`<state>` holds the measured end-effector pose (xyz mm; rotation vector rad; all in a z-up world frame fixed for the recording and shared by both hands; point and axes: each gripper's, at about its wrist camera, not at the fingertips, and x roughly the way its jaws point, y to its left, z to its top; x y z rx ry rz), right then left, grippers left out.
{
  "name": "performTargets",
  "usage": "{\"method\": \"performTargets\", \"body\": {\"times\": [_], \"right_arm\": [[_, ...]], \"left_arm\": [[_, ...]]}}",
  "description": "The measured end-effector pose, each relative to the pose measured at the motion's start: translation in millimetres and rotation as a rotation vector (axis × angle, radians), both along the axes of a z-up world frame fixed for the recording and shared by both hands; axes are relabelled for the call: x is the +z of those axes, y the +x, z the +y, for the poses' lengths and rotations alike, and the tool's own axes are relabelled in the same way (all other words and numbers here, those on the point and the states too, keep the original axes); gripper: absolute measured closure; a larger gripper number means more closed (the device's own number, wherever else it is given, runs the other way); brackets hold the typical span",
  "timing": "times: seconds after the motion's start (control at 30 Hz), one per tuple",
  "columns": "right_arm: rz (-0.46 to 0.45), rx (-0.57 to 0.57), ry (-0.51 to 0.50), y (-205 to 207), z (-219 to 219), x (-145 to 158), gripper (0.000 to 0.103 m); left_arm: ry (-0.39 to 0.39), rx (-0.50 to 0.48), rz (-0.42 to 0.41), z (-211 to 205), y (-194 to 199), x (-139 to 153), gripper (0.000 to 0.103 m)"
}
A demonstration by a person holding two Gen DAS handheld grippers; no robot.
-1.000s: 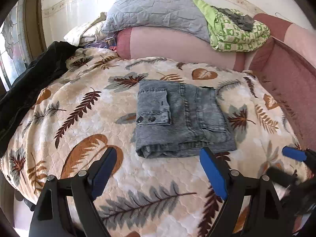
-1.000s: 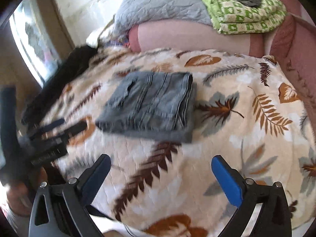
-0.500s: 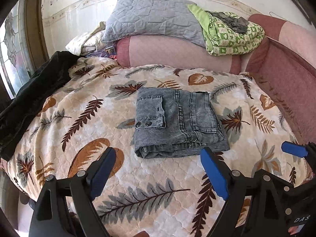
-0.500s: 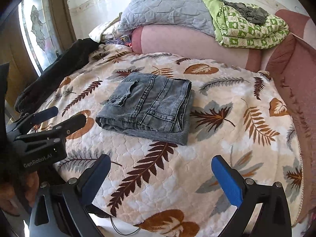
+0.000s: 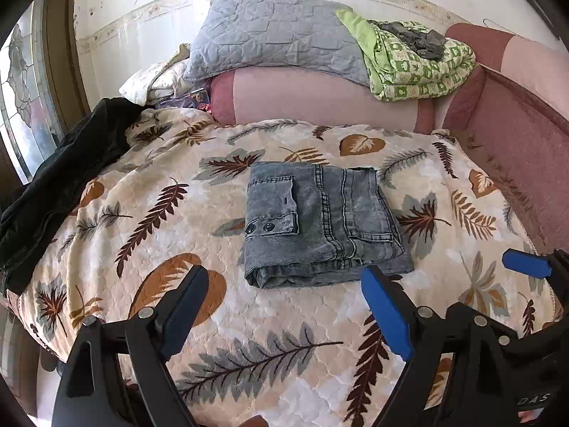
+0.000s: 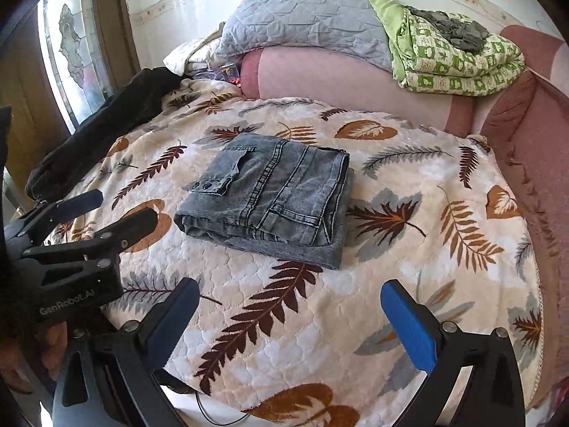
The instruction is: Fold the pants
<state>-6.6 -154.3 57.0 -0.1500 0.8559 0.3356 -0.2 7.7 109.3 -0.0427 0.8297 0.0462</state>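
Note:
Grey denim pants [image 5: 320,220] lie folded into a compact rectangle in the middle of the leaf-patterned bedspread [image 5: 149,213]; they also show in the right wrist view [image 6: 270,195]. My left gripper [image 5: 284,299] is open and empty, held back just short of the pants' near edge. My right gripper [image 6: 290,320] is open and empty, also held back from the pants. The left gripper shows at the left of the right wrist view [image 6: 103,210], and the right gripper's fingertip [image 5: 526,265] shows at the right of the left wrist view.
A black garment [image 5: 60,178] lies along the bed's left edge. A pink bolster [image 5: 320,96] carries a grey quilted pillow [image 5: 274,39] and a green patterned blanket [image 5: 419,64]. A maroon padded side [image 5: 515,135] bounds the right. A glass door [image 6: 71,46] stands left.
Both grippers have drawn back from the folded pants and steadied; the pants look smaller and farther away. The pants themselves have not moved.

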Motion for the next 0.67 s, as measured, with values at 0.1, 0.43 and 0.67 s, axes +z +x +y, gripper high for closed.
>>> {"method": "performTargets", "body": {"times": [0.1, 0.43, 0.67], "right_arm": [[0.0, -0.002, -0.002, 1, 0, 0, 0.0], [0.0, -0.007, -0.01, 7, 0, 2, 0.0], [0.008, -0.012, -0.012, 13, 1, 1, 0.0]], "left_arm": [[0.001, -0.004, -0.003, -1, 1, 3, 0.009], [-0.009, -0.007, -0.012, -3, 7, 7, 0.007], [-0.07, -0.016, -0.007, 3, 19, 5, 0.005]]}}
